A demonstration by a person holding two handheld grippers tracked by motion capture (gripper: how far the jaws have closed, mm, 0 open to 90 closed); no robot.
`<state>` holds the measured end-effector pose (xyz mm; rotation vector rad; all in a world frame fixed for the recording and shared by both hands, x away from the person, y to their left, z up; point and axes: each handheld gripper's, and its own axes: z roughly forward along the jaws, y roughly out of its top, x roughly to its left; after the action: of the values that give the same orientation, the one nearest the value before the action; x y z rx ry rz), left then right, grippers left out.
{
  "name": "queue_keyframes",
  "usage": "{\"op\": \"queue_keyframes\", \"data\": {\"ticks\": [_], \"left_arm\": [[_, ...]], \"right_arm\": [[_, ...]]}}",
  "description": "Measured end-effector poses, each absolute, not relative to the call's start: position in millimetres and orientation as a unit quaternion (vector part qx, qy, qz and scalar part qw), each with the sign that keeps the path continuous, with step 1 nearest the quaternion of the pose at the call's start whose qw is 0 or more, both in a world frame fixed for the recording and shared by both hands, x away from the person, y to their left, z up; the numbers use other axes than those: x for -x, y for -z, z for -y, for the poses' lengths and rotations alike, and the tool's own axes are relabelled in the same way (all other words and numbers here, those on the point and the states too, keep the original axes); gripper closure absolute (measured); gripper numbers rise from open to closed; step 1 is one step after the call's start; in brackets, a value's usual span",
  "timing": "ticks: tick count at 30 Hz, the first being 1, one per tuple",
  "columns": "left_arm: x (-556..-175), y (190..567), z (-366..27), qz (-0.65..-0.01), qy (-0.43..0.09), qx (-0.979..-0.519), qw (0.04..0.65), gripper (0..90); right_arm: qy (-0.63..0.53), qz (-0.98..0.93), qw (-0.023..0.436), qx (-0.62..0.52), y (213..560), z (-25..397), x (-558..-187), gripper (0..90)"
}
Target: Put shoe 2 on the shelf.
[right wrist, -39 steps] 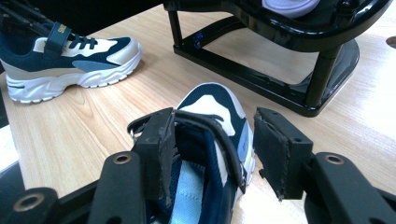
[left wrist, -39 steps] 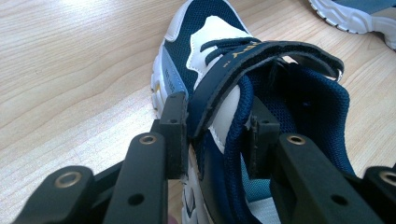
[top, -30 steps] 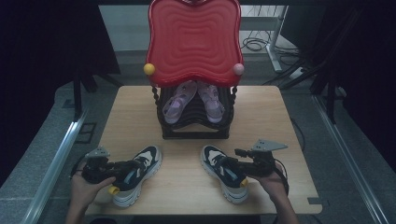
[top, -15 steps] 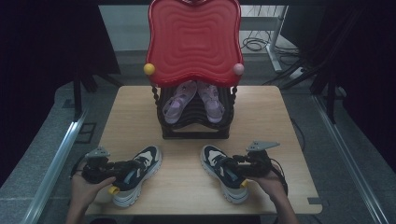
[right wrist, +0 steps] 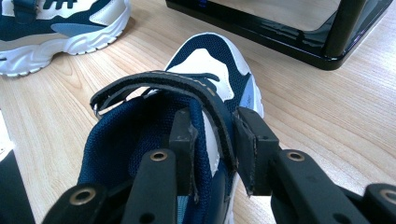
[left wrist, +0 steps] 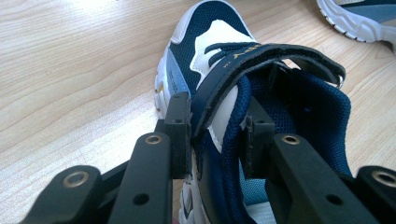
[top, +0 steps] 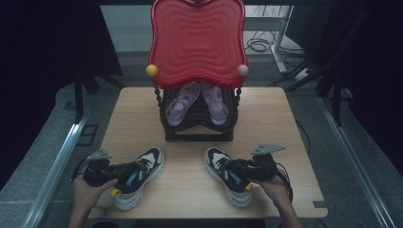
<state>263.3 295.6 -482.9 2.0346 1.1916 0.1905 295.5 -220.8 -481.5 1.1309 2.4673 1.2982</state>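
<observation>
Gripping the collar of each sneaker, both sets of jaws are clenched: the left gripper (left wrist: 212, 135) pinches the side wall and strap of the left sneaker (left wrist: 261, 116), one jaw inside the opening and one outside; the right gripper (right wrist: 215, 149) does the same on the right sneaker (right wrist: 187, 107). Compared with a second ago, the right gripper (top: 247, 171) has shifted slightly toward the person, its grey plate sitting lower; the left gripper (top: 111, 172) looks unchanged. Both sneakers (top: 142, 173) (top: 227, 175) rest flat on the table (top: 266, 118), in front of the black rack (top: 197, 130), one to each side of it. Judgement: grips are set, lift toward the rack probably comes next.

Materials: navy mesh uppers, white leather-like panels, chunky white ridged soles, stiff dark strap arching over each tongue. Table is pale wood grain. Rack is glossy black with beaded posts; purple sandals (top: 197, 102) on it, a red wavy panel (top: 197, 40) above.
</observation>
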Motion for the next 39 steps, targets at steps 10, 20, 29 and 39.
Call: {"op": "queue_keyframes", "data": {"ticks": [10, 20, 29, 39], "left_arm": [[-261, 479, -301, -0.47, -0.075, -0.78, 0.407, 69.3], [-260, 476, -306, -0.473, -0.076, -0.764, 0.432, 69.3], [-258, 474, -309, -0.475, -0.078, -0.746, 0.459, 69.2], [-257, 473, -315, -0.478, -0.075, -0.728, 0.486, 69.3]], "right_arm": [[-0.458, -0.796, 0.078, -0.389, 479, 232, -288, 70.8], [-0.491, -0.769, 0.093, -0.399, 475, 246, -281, 70.9], [-0.511, -0.75, 0.104, -0.408, 475, 258, -275, 70.8], [-0.546, -0.715, 0.12, -0.419, 473, 281, -264, 70.7]]}}
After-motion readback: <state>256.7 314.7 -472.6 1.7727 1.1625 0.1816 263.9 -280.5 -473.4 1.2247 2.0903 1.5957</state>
